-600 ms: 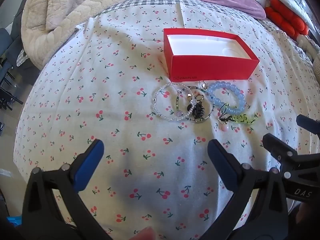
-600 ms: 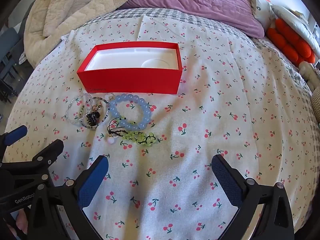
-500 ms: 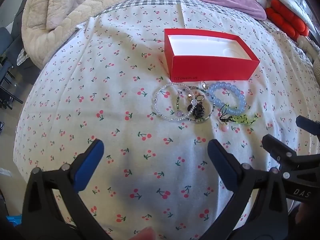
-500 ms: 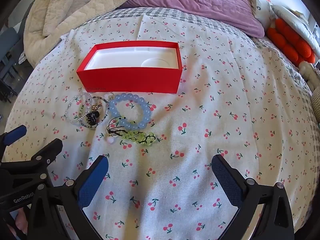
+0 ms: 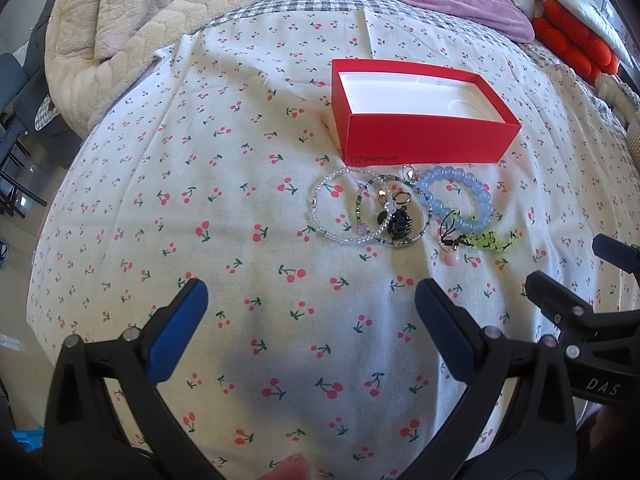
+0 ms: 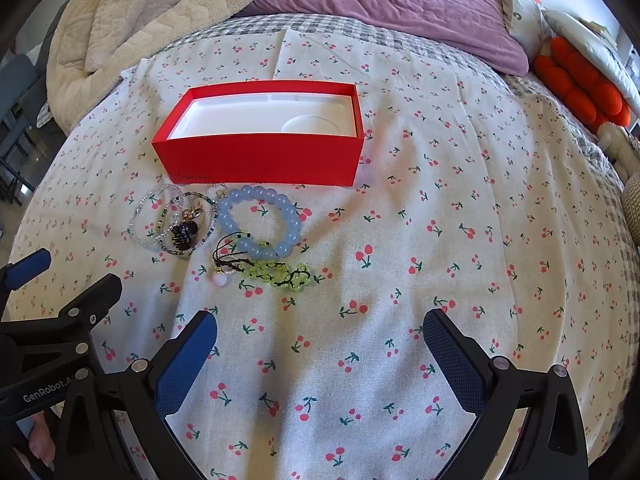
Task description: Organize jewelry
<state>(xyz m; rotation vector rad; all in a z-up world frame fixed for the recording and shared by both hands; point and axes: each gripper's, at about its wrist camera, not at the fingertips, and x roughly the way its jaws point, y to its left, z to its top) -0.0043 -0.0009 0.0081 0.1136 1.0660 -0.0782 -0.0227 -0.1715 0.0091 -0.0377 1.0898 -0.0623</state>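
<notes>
Two grippers hang low over the cherry-print sheet [image 6: 440, 208], the left gripper [image 5: 310, 304] and the right gripper [image 6: 320, 334], both with jaws wide apart and holding nothing. Almost nothing has moved since a moment ago; they have only crept a little closer, so no jewelry is picked up yet. Farther on lie the green bead strand [image 6: 280, 274], the blue bead bracelet [image 6: 260, 220] and the clear bead bracelet [image 5: 340, 210]. Just behind sits the empty red box [image 5: 420, 140], marked "ONEPLUS".
</notes>
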